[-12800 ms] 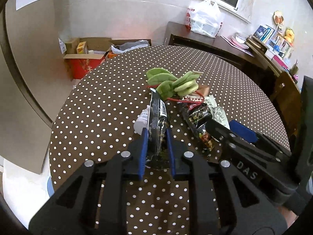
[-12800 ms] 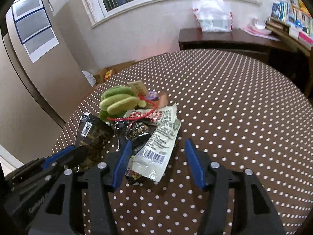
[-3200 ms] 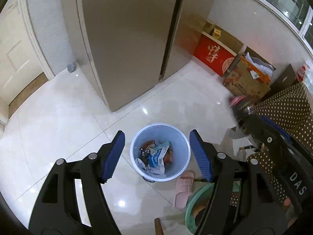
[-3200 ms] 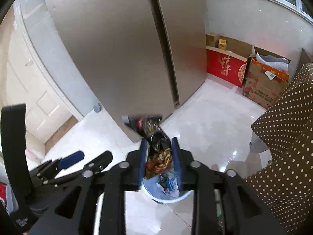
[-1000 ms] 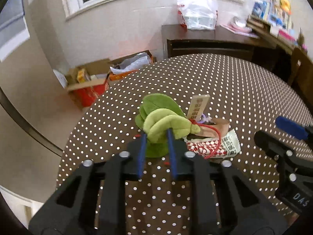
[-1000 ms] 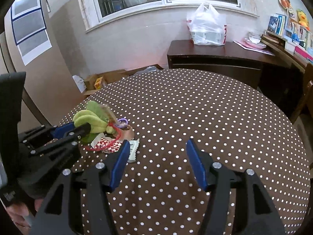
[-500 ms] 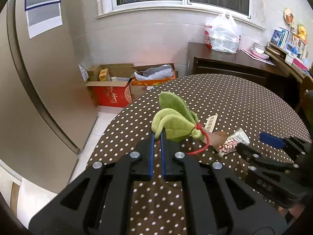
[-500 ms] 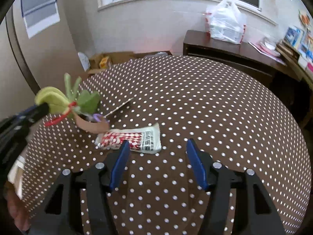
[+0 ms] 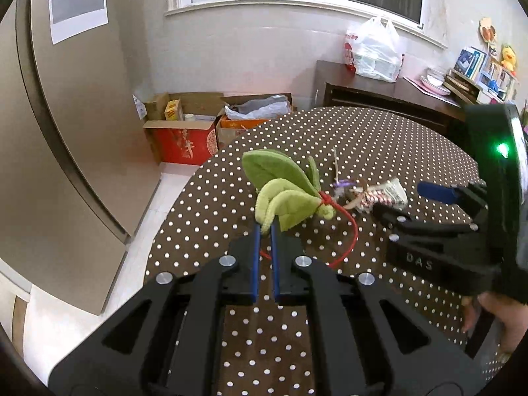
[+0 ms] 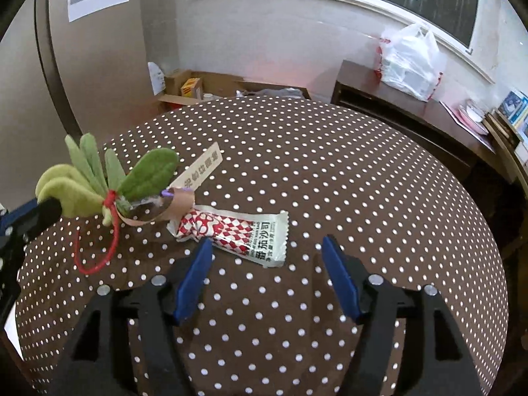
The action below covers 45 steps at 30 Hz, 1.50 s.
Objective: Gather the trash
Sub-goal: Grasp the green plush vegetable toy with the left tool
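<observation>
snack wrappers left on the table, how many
1: the red-and-white wrapper lies flat on the dotted table, just ahead of the right gripper. Others may be hidden.

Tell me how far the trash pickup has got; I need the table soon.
Done: the polka-dot table is mostly bare. In hand: the left gripper is shut on the green felt leaf bundle, lifting it. Left: the red-and-white sachet lies ahead of the right gripper, whose jaws are opening with nothing between them, plus the paper tag and brown strip.

left wrist: faces table (image 9: 379,138) | right wrist: close above | shared: table
</observation>
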Available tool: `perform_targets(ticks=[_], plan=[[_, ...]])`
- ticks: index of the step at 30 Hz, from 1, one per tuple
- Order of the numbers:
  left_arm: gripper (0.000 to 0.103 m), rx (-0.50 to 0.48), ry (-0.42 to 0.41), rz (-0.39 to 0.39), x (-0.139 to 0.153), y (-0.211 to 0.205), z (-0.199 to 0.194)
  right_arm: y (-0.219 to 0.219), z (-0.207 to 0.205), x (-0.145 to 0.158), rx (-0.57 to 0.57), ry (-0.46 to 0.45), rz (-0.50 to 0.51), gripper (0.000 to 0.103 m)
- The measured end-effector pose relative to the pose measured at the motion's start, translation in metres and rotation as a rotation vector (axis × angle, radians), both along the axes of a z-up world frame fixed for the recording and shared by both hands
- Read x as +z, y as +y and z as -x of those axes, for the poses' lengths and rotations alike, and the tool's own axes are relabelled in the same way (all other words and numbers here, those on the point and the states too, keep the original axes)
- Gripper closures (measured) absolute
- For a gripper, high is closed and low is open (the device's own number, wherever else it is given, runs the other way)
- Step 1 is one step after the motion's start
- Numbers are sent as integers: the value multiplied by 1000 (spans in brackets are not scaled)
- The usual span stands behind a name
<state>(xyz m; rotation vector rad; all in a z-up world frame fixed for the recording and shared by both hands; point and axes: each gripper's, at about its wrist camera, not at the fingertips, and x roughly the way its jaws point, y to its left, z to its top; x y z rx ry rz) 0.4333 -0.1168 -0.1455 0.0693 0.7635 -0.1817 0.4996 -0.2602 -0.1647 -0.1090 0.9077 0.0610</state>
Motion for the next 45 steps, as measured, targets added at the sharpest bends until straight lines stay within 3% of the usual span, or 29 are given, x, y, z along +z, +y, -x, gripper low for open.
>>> perform_targets(ticks=[9, 11, 12, 13, 14, 16, 23, 27, 29, 31, 33, 35, 39, 45], plan=[[95, 1, 19, 16, -5, 0, -5, 14, 4, 3, 47, -16, 36, 34], [88, 0, 24, 22, -5, 2, -7, 11, 7, 3, 2, -20, 4, 34], [73, 9, 27, 25, -6, 4, -9, 7, 9, 4, -26, -23, -32, 34], [44, 18, 27, 35, -5, 6, -11, -1, 9, 6, -67, -22, -117, 34], [36, 25, 23, 47, -4, 8, -11, -8, 11, 6, -103, -19, -180, 33], [36, 46, 6, 63, -2, 11, -14, -15, 8, 6, -149, -7, -255, 33], [36, 77, 31, 65, -3, 2, -38, -12, -9, 3, -225, -2, -272, 33], [38, 100, 66, 50, -10, 1, -51, -11, -17, 3, -250, -5, -271, 34], [43, 108, 100, 51, -17, 2, -58, -8, -19, 2, -244, -6, -231, 37], [61, 94, 138, 52, -24, -1, -63, -2, -20, 1, -225, -8, -183, 56], [65, 90, 154, 58, -28, -4, -65, 2, -20, 1, -205, -5, -184, 69], [68, 67, 160, 69, -28, -7, -66, 4, -19, 1, -186, -4, -169, 77], [97, 30, 179, 79, -28, -16, -65, -3, -13, 1, -169, -2, -217, 93], [100, 30, 170, 100, -22, -10, -51, -7, 5, 6, -143, -18, -259, 101]])
